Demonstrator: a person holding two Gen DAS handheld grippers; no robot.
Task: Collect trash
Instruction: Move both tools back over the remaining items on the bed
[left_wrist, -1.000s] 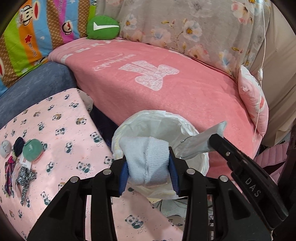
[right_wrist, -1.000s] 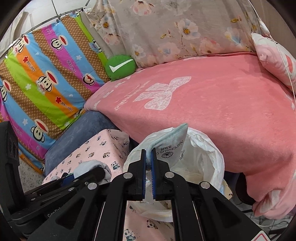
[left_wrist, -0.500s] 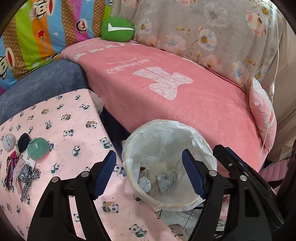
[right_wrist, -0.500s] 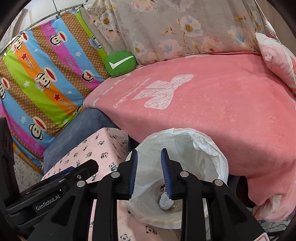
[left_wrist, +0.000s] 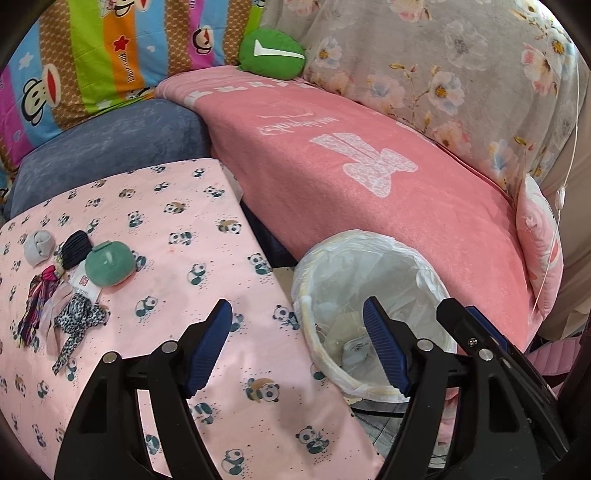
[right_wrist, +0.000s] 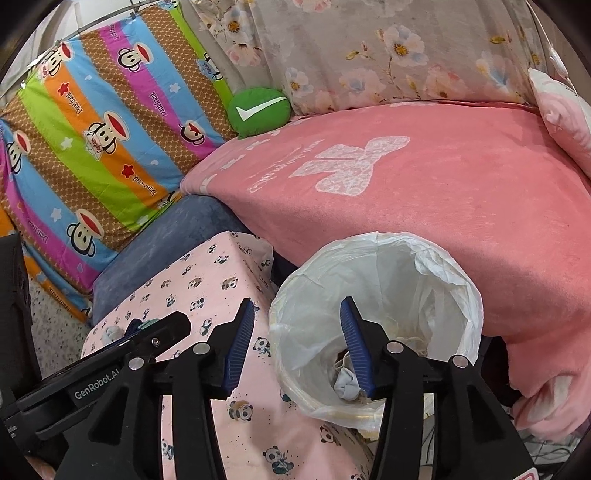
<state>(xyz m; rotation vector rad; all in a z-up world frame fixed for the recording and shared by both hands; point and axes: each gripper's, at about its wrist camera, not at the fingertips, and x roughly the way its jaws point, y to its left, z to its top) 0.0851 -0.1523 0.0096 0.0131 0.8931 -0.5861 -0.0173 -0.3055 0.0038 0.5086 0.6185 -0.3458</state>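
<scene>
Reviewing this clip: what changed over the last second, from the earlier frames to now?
Both grippers let go. The left gripper released a pale blue wad of cloth and the right gripper a paper packet; both dropped into the lined trash bin, where the wad now lies. Both grippers are open and empty, the left shifted toward the panda-print cloth. The green case and hair ties stayed put.

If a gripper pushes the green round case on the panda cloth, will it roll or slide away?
The green round case looks smooth and domed, so it would probably slide on the panda cloth, perhaps rock, rather than roll far. It seems small and hard, likely light. Its curved sides may slip between flat pads unless gripped across the middle.
</scene>
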